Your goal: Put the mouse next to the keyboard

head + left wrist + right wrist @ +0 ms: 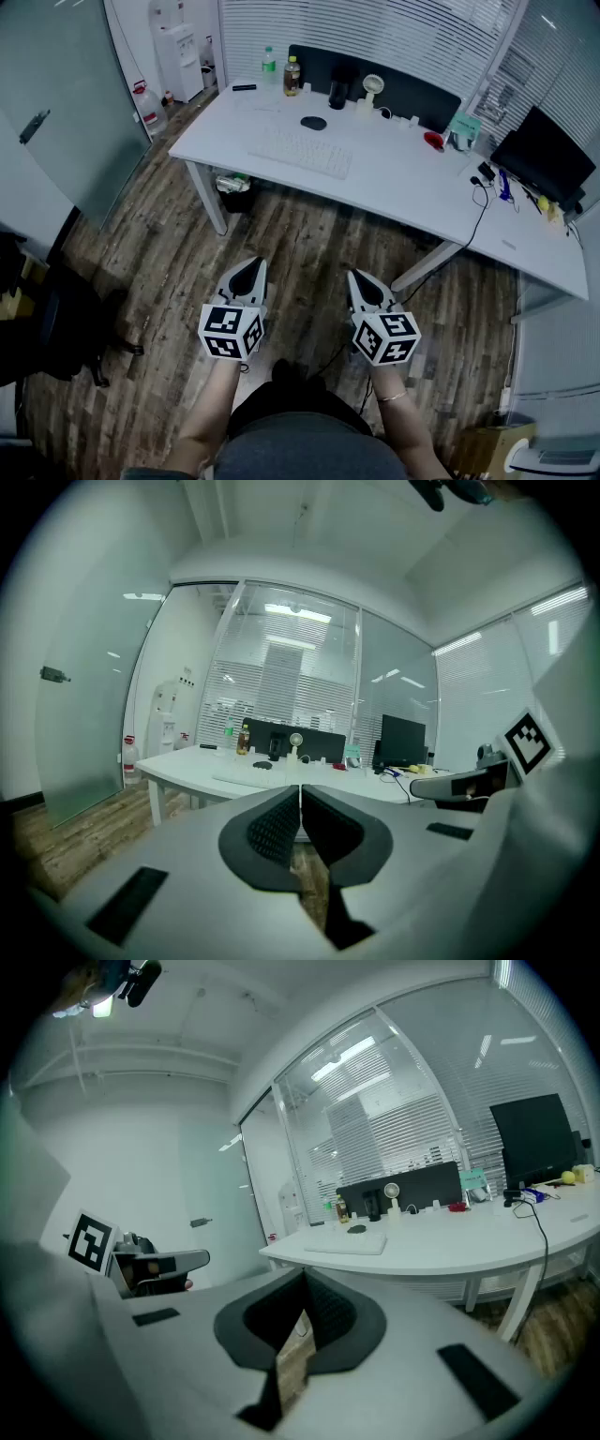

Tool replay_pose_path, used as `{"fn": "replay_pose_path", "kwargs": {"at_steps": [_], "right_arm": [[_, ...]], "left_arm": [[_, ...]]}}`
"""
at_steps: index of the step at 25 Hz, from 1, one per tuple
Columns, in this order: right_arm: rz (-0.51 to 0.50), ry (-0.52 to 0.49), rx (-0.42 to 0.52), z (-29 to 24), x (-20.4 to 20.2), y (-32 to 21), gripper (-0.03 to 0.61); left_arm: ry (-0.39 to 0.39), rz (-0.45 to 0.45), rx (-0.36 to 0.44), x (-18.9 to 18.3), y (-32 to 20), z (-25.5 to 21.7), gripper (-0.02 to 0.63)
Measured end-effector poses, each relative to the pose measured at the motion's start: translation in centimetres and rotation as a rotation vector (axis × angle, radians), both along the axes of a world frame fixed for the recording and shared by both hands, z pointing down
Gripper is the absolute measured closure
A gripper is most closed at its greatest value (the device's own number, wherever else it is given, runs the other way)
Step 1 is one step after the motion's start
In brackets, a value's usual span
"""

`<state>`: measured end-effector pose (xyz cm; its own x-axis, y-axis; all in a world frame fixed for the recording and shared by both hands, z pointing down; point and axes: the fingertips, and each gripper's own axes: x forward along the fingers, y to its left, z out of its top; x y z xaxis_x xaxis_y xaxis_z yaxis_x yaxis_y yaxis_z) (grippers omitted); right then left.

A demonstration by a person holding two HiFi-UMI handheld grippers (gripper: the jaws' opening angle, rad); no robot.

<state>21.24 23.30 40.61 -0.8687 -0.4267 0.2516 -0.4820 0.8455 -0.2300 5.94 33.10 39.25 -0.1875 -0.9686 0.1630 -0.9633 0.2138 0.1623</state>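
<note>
A black mouse [313, 123] lies on the white desk [394, 183], just behind the white keyboard [300, 153]. Both grippers hang over the wooden floor, well short of the desk. My left gripper [247, 269] is shut with nothing in it, its jaw tips meeting. My right gripper [364, 278] is shut and empty too. In the left gripper view the left gripper [299, 789] points at the desk, with the mouse [262, 765] and keyboard [243, 781] far off. The right gripper view shows the right gripper [304, 1276], the keyboard [347, 1243] and the mouse [356, 1229] beyond it.
On the desk stand two bottles [292, 76], a small fan [372, 87], a dark screen panel [375, 80], a red item [433, 141] and a monitor [544, 161] with a cable [480, 220]. A bin [234, 192] sits under the desk. A water dispenser [178, 58] and glass door [56, 103] are left.
</note>
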Motion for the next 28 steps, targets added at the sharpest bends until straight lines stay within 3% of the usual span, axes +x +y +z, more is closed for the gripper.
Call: {"fn": "replay_pose_path", "kwargs": {"at_steps": [19,28], "right_arm": [[0.06,-0.046,-0.013,0.3,-1.0,-0.4,0.574],[0.06,-0.036,-0.005,0.2,-2.2,-2.8,0.525]], "left_arm": [[0.026,0.023,0.001,-3.0,1.0,1.2,0.586],[0.019,0.039,-0.003,-3.7,-0.8,1.5,0.586]]}}
